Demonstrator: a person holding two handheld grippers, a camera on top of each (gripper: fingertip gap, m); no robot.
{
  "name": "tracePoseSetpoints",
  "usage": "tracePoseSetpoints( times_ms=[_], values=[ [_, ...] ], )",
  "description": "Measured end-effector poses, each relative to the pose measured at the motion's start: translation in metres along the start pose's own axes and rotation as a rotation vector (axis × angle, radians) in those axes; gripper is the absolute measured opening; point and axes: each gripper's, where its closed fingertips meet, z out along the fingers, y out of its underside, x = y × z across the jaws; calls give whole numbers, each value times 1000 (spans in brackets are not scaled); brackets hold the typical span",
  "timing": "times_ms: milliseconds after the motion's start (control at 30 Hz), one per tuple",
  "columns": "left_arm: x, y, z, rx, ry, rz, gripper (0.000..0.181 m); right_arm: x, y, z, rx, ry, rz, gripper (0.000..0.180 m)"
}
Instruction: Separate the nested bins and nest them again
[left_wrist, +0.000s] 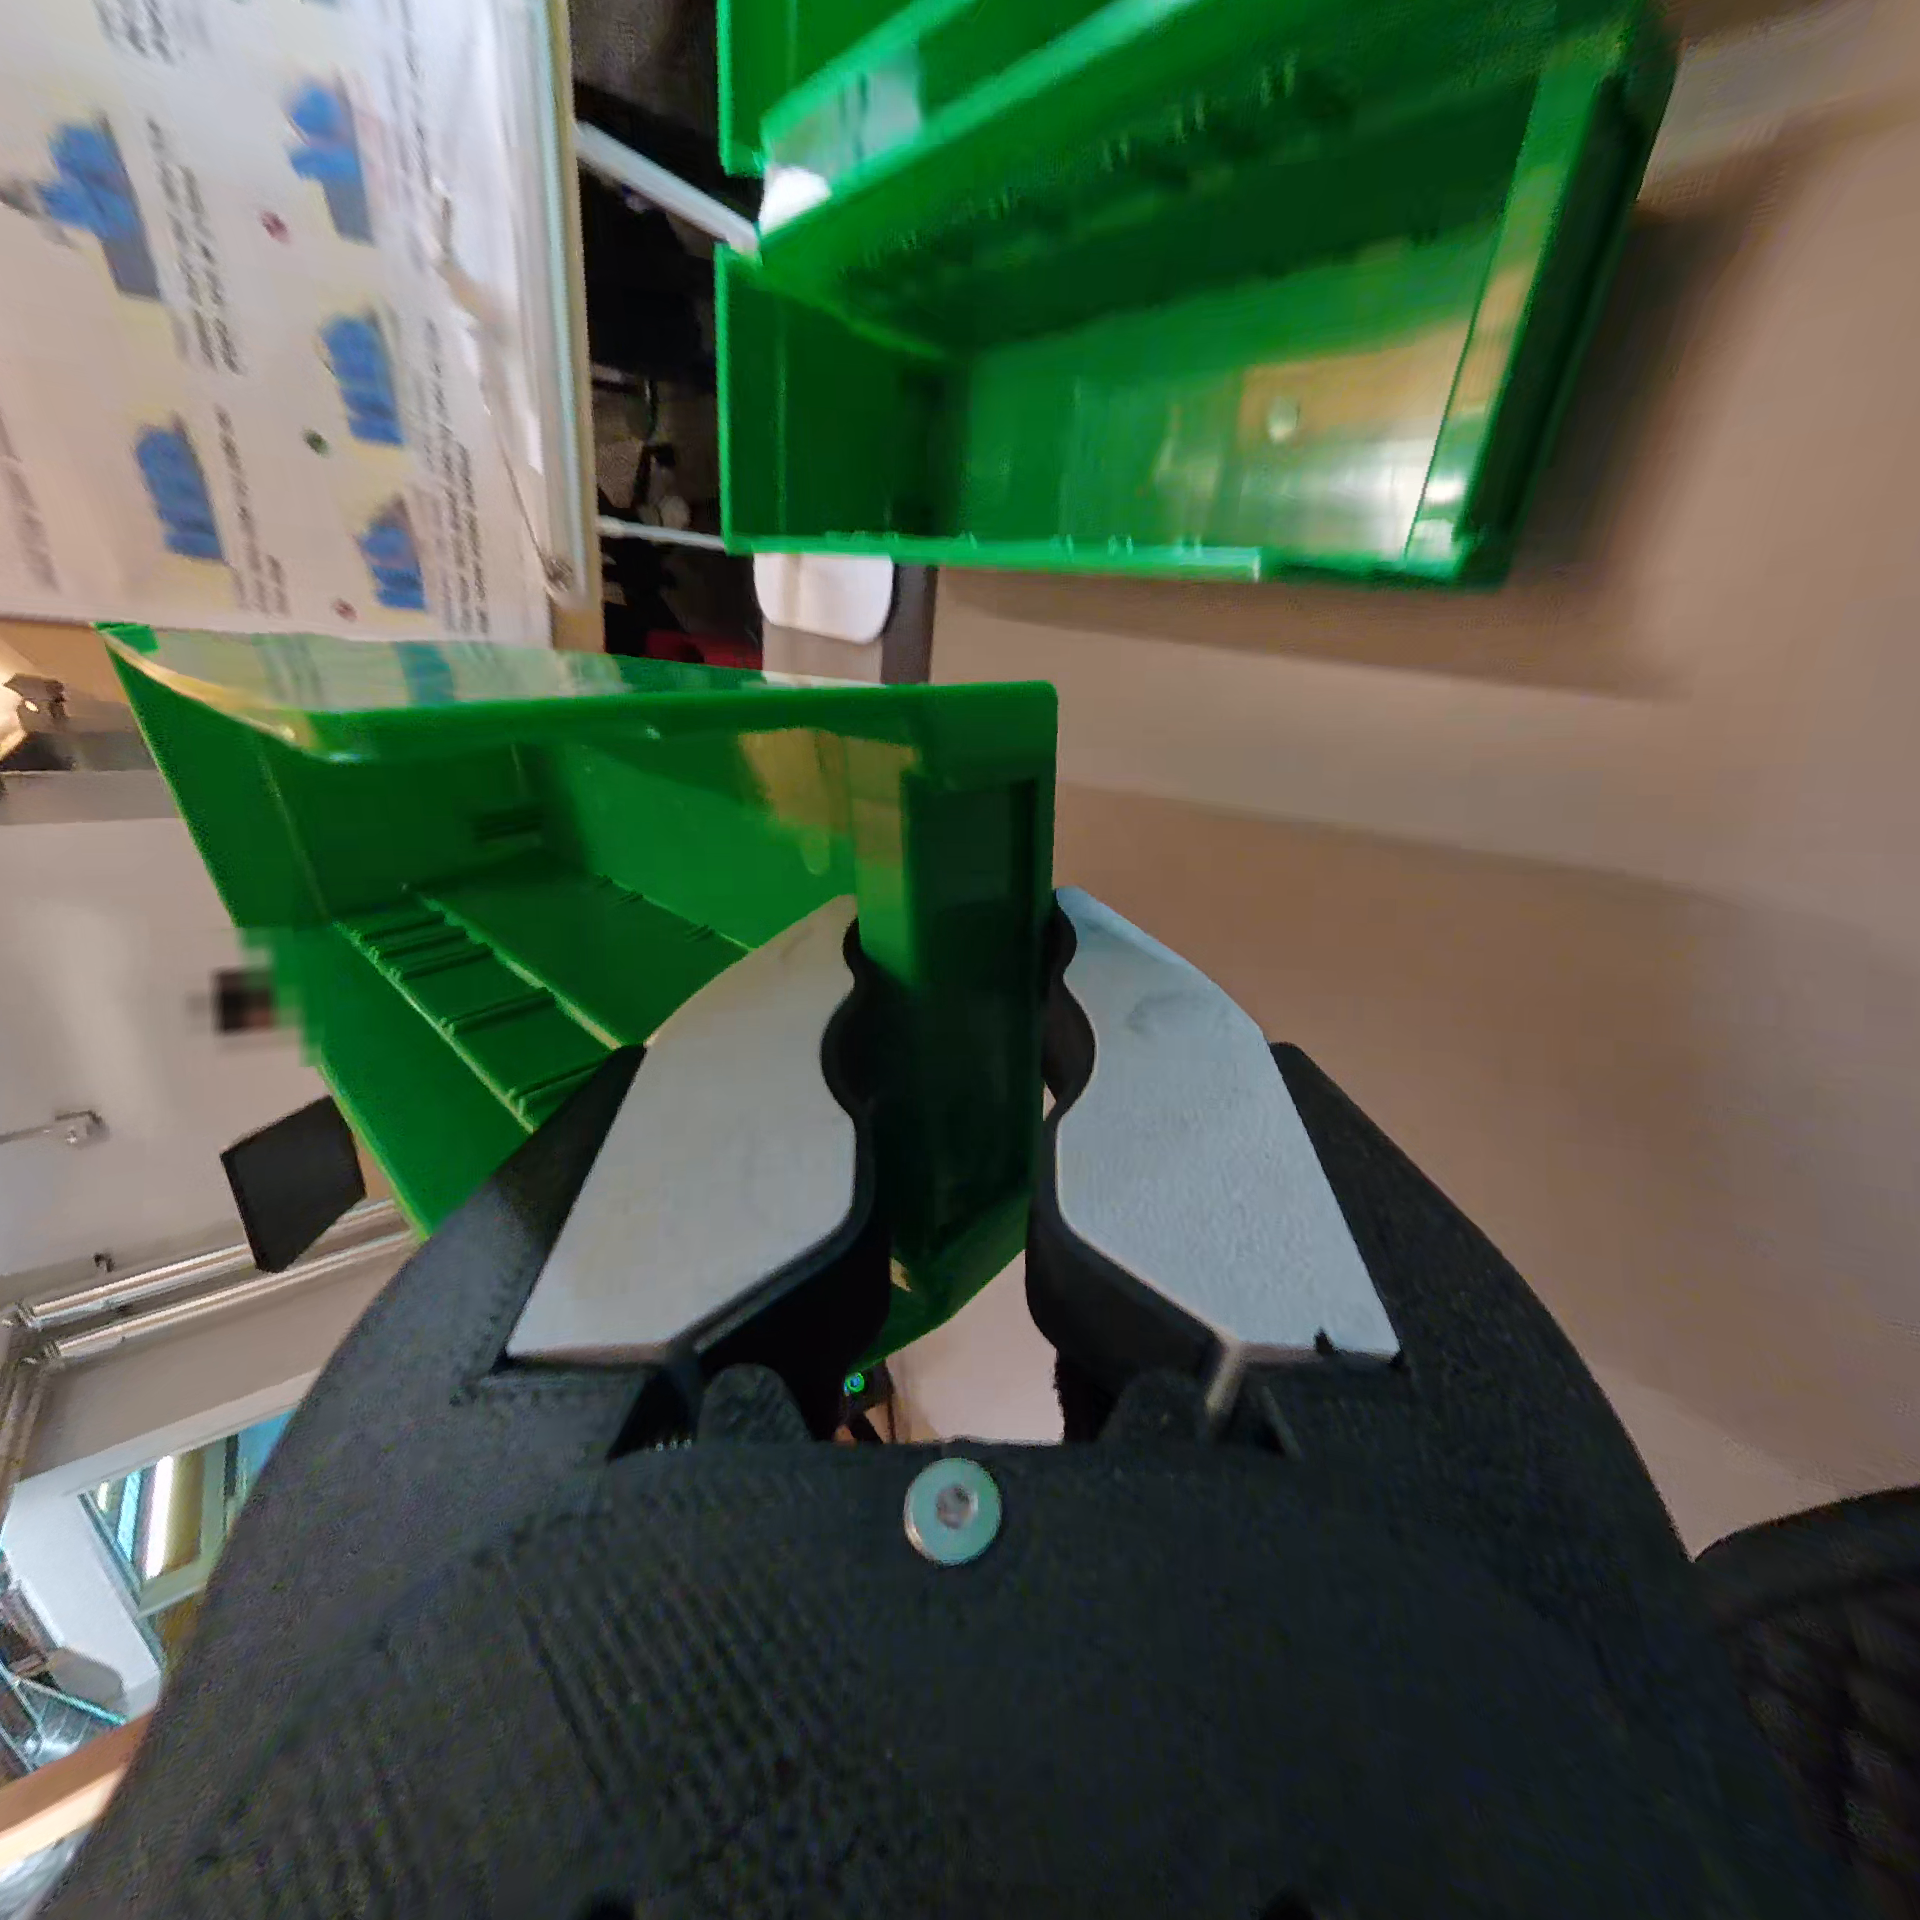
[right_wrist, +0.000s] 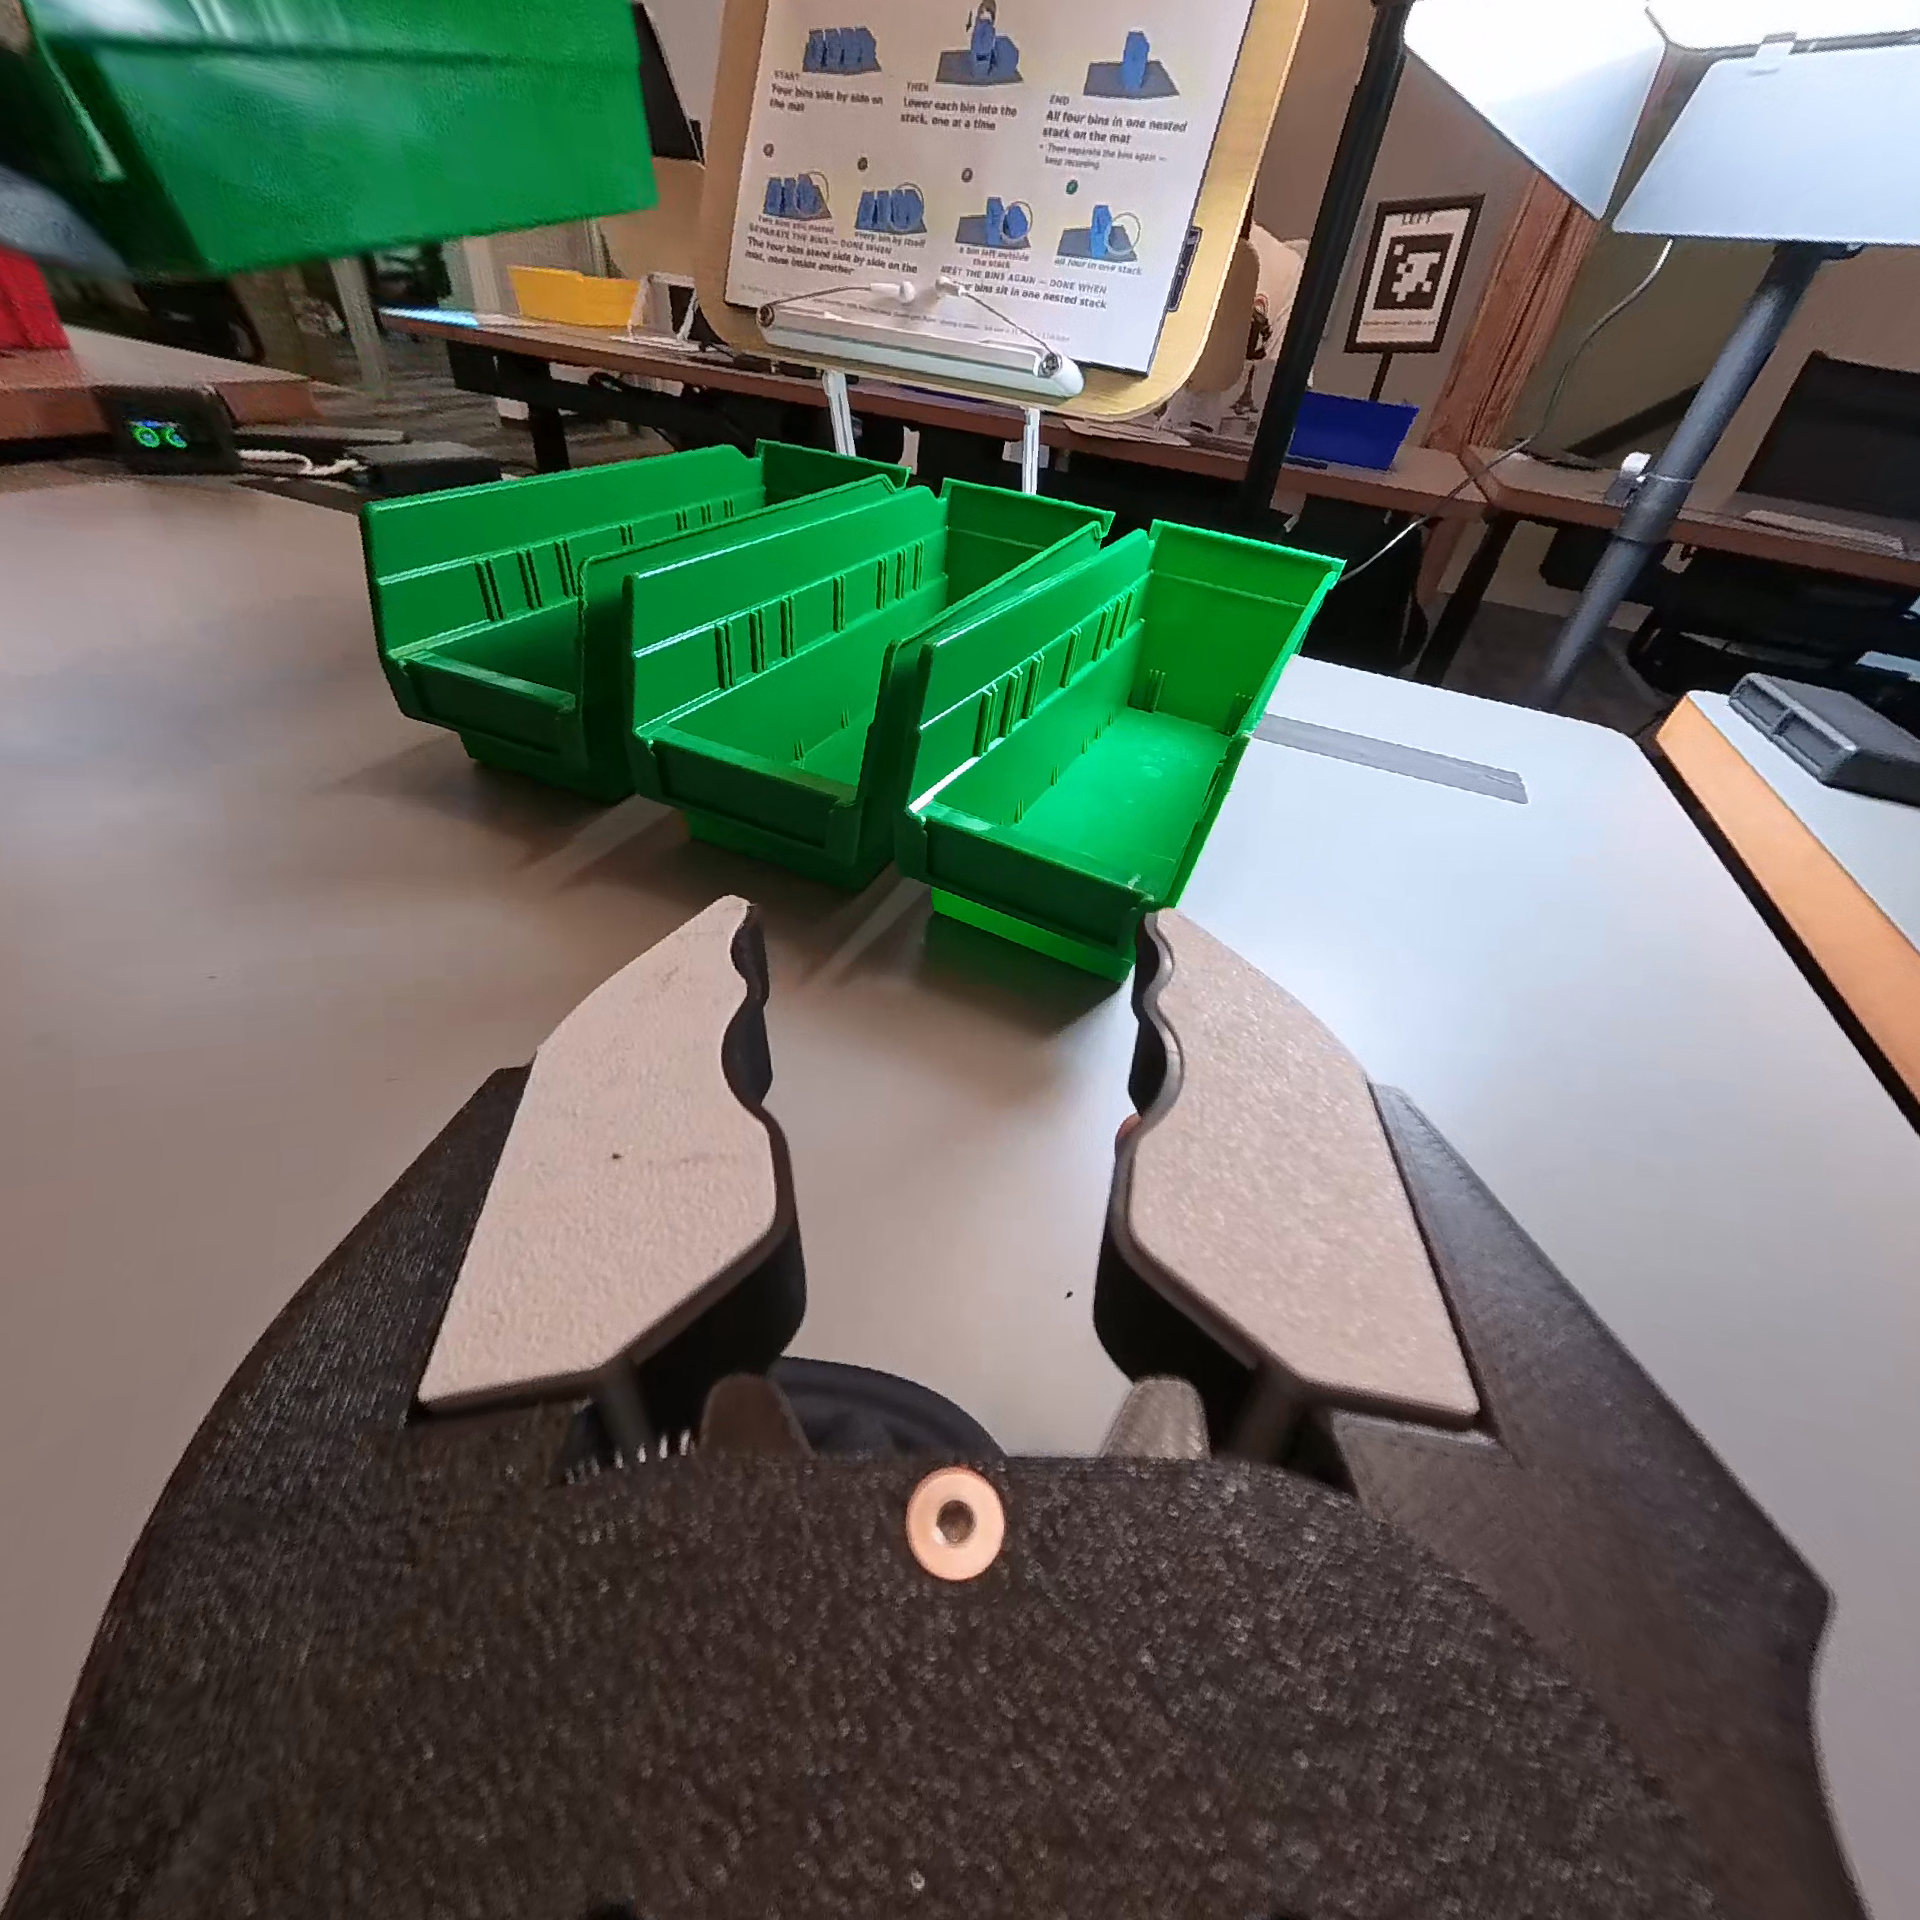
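Observation:
Three green bins stand side by side on the grey table: a left bin (right_wrist: 488, 613), a middle bin (right_wrist: 769, 707) and a right bin (right_wrist: 1081, 758). My left gripper (left_wrist: 951, 914) is shut on the front wall of a fourth green bin (left_wrist: 540, 883) and holds it in the air, with the view rolled sideways. That held bin shows at the top left of the right wrist view (right_wrist: 343, 125). Bins on the table also show in the left wrist view (left_wrist: 1195, 343). My right gripper (right_wrist: 945, 935) is open and empty, just above the table in front of the right bin.
An instruction sheet on a wooden stand (right_wrist: 987, 177) rises behind the bins. The grey table (right_wrist: 1455, 987) ends at the right beside an orange-edged table (right_wrist: 1787, 883). Lamp stands (right_wrist: 1683, 457) and other tables with a yellow tray (right_wrist: 571, 291) and a blue tray (right_wrist: 1351, 426) lie behind. The left gripper's tips are roughly 40 cm from the right gripper's.

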Motion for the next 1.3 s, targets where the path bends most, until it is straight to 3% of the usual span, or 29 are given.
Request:
tracePoseSetpoints(
  times_ms=[200,400,800,1300],
  values=[
    [-10,-69,-15,42,39,6,29,0,0,-1,3,-3,1,67],
    [19,-103,12,16,98,27,29,0,-1,-1,9,-6,6,68],
    [77,-97,72,-69,203,76,29,0,-1,-2,11,-9,13,67],
    [95,-92,99,-65,215,36,30,1,-2,-2,17,-12,26,65]
  ],
)
